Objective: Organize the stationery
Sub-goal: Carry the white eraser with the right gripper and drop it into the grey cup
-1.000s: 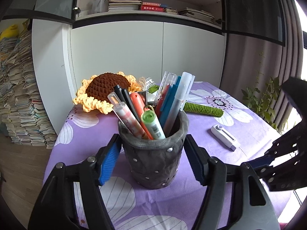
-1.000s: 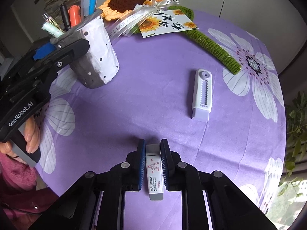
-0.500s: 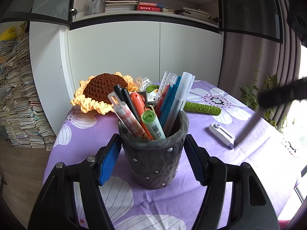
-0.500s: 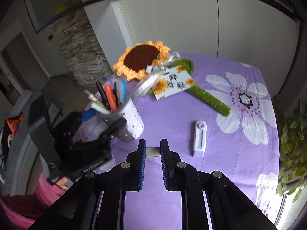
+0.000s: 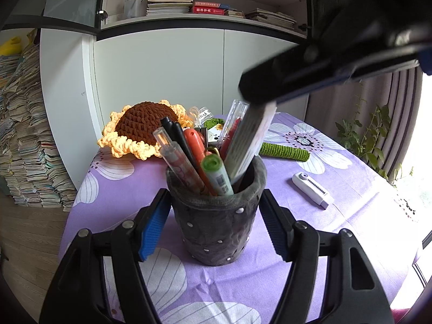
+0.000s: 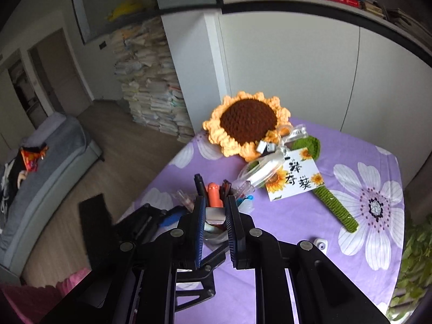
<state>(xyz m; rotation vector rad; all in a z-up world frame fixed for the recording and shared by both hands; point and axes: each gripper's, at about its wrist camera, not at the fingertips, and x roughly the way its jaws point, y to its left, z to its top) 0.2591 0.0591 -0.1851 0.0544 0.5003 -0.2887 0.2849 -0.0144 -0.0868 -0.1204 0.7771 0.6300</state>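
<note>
Two grippers at work. Left gripper point(image 5: 216, 221) brackets holder point(image 5: 216, 226), pads at walls, firm contact not confirmed. Right gripper point(image 6: 214, 216) clamped on flat case point(image 5: 249, 140). Case long axis steeply tilted, lower end already inside holder rim among pens point(image 5: 189, 156). Eraser point(image 5: 311, 189) lies on cloth point(image 5: 351, 216), right of holder, nearer right gripper.

The left gripper point(image 5: 214, 224) has its blue pads on either side of the dark cup point(image 5: 216, 216), which stands between them on the purple cloth point(image 5: 351, 216), packed with pens point(image 5: 186, 156). Above and right of the tongs, the right gripper point(image 5: 259, 91) reaches in blurred, pinching a flat grey eraser point(image 5: 249, 141) whose lower end dips into the cup's right side. Beyond the right pad lies a white cutter point(image 5: 311, 189); a crocheted sunflower point(image 5: 140, 127) lies behind the cup.
</note>
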